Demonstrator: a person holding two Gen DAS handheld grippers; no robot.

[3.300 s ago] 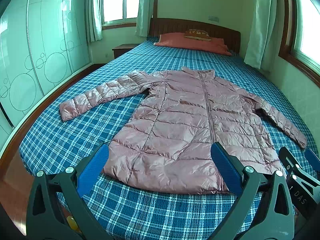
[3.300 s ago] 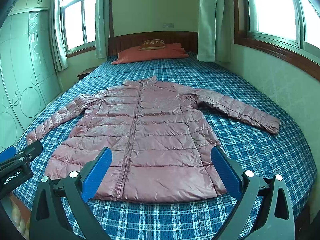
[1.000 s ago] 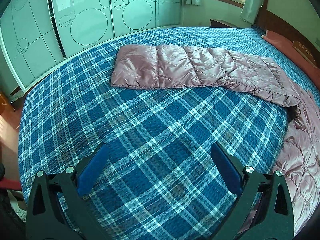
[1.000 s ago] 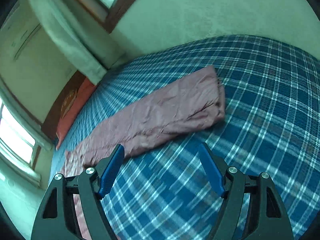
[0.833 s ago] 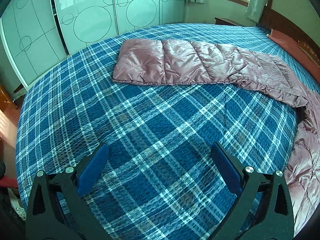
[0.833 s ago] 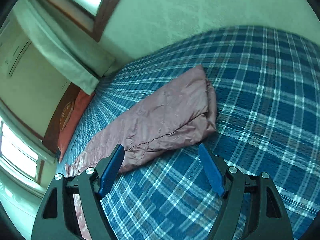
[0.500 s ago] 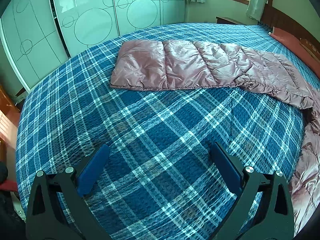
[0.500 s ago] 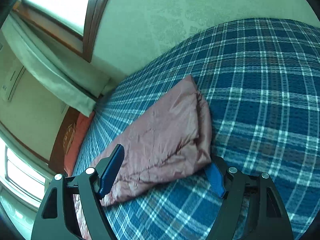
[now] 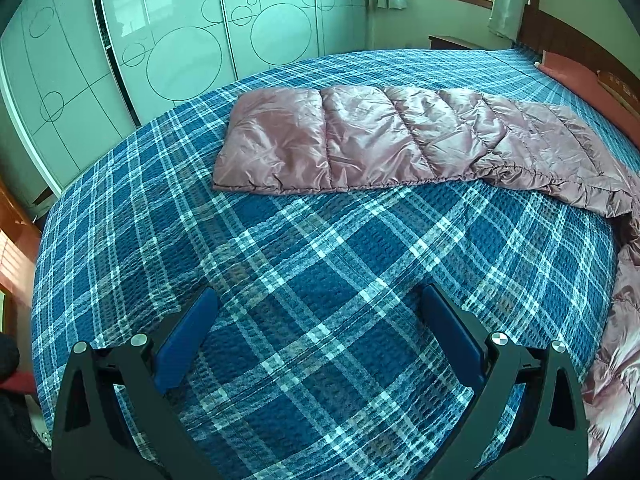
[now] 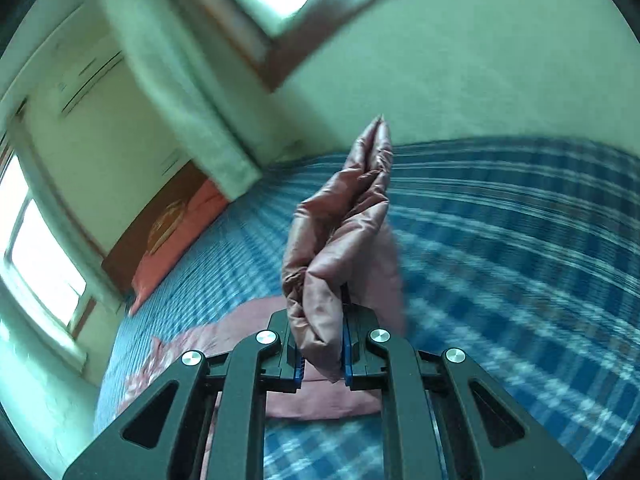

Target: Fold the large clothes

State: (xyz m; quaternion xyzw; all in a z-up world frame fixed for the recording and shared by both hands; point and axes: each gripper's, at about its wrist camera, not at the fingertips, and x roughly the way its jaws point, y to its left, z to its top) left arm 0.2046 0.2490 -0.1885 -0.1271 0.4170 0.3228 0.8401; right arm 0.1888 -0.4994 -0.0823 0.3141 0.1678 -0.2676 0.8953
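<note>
The right sleeve (image 10: 344, 240) is clamped in the right claw (image 10: 322, 354) above the bed (image 10: 500, 260); slippery fabric could be lost. The left claw (image 9: 316, 328) is held open, short of the left sleeve (image 9: 360, 144).

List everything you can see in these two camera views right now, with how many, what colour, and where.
puffer jacket: one, shiny mauve-pink; one sleeve flat on the bed in the left wrist view, the other sleeve's end pinched and lifted in the right wrist view.
bedspread: one, blue and white plaid, covering the bed.
pillow: one, salmon-red, at the headboard.
headboard: one, dark wood, far end of the bed.
wardrobe: one, pale green doors with circle outlines, beside the bed.
curtains: pale green, by the windows.
nightstand: one, dark wood, below the window.
left gripper: black with blue pads, open above bare bedspread.
right gripper: black with blue pads, shut on the sleeve.
</note>
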